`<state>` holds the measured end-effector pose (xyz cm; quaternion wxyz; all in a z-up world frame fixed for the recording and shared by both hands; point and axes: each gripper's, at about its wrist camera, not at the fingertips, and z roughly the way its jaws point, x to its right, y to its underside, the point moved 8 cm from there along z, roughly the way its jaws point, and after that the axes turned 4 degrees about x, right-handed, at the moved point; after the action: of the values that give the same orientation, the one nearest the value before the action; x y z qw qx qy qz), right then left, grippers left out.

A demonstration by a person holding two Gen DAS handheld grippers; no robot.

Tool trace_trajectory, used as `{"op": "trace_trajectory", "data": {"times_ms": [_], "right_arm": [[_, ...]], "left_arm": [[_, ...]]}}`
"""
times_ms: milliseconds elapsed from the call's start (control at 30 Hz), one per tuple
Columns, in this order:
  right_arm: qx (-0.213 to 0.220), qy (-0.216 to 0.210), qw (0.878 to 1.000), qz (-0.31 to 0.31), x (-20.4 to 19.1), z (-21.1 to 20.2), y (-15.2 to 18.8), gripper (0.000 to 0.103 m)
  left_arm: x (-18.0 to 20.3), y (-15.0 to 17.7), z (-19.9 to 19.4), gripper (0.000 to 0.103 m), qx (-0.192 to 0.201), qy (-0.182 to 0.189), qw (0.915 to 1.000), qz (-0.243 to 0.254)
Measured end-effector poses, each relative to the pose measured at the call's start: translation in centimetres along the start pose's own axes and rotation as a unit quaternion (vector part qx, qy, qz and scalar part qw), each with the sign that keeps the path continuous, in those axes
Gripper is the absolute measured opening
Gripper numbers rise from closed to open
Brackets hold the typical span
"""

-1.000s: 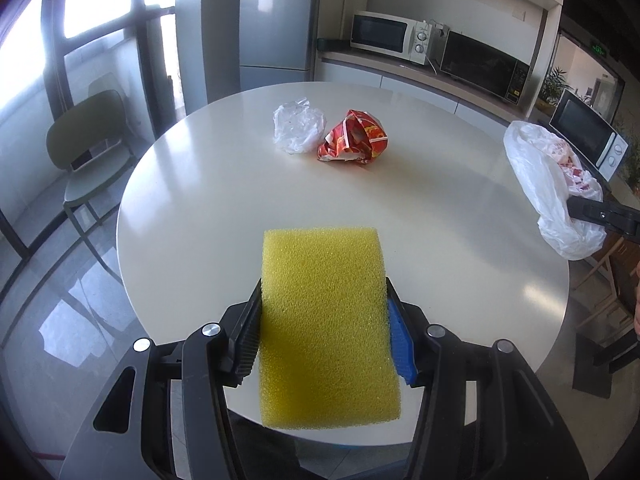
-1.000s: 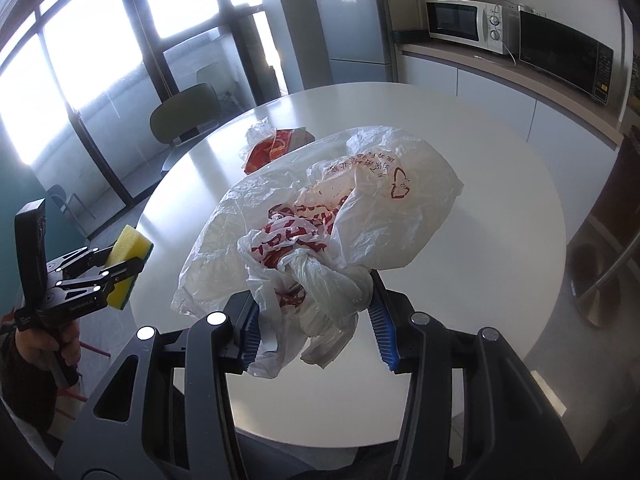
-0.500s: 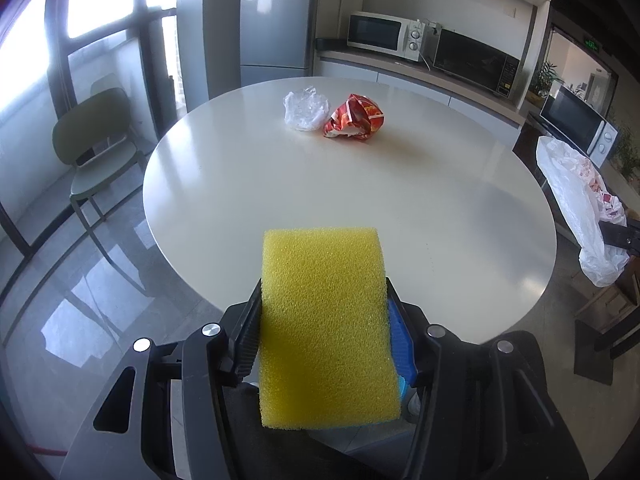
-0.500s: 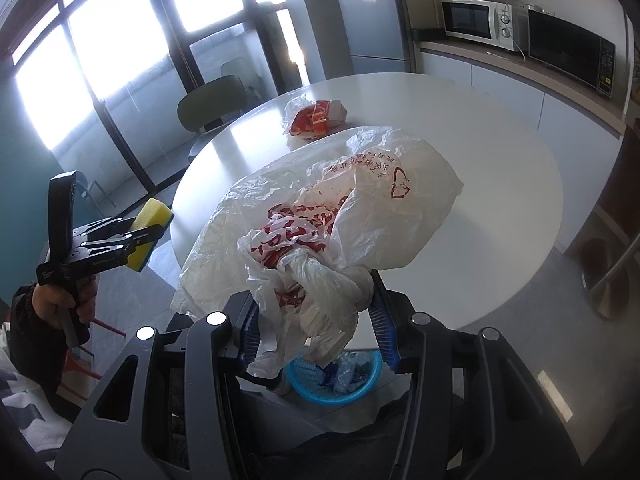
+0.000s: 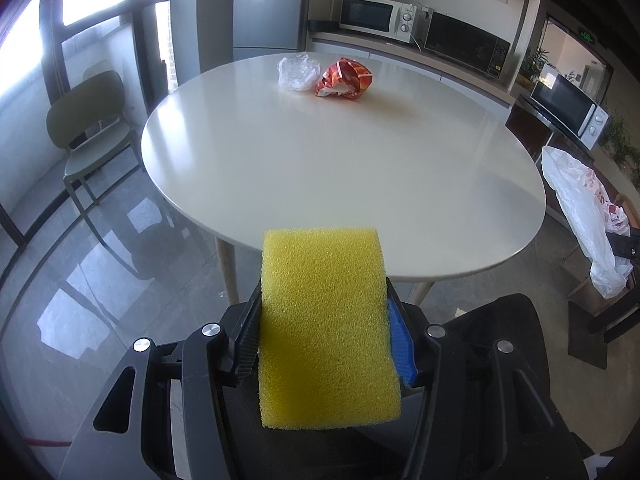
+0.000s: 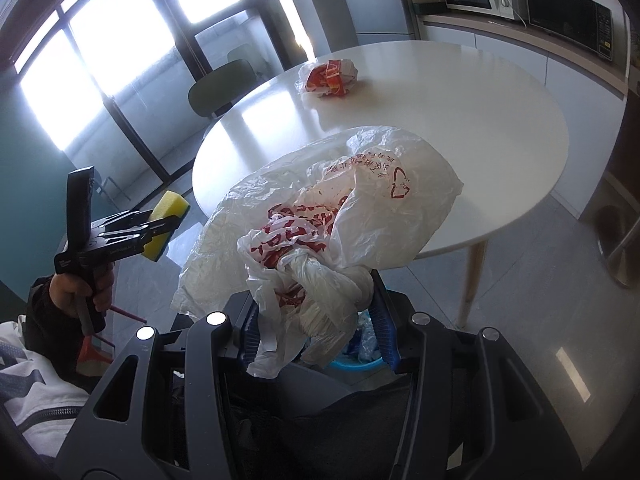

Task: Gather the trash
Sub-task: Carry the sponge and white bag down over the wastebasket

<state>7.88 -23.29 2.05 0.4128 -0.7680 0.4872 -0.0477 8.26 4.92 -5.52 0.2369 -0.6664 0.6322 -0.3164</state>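
Bags like the plastic bag (image 6: 344,216) are feeling light and slippery; right gripper (image 6: 320,340) is pinching its knot, left gripper (image 5: 324,336) is clamping a soft sponge (image 5: 326,320).

The black two-finger left gripper (image 5: 324,316), tilted downward, has its jaws clamped on a yellow foam sponge (image 5: 326,324); a bare hand (image 6: 80,292) in a dark sleeve grips its handle. The matching right gripper (image 6: 316,328), also angled down, pinches a crumpled white plastic bag with red print (image 6: 328,216).
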Motion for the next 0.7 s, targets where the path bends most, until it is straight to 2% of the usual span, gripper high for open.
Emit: {"op": "trace_trajectory", "data": {"times_ms": [367,700], "right_arm": [[-0.013,-0.032,0.999,0.038,-0.8,1.0,4.2,0.044],[-0.055,-0.046,0.995,0.063,-0.4,4.0,7.5,0.044]], "left_arm": [[1.2,3.5,1.3,0.053,-0.031,0.019,0.9993,0.001],[2.6,6.9,4.3,0.053,-0.078,0.035,0.9964,-0.002]]}}
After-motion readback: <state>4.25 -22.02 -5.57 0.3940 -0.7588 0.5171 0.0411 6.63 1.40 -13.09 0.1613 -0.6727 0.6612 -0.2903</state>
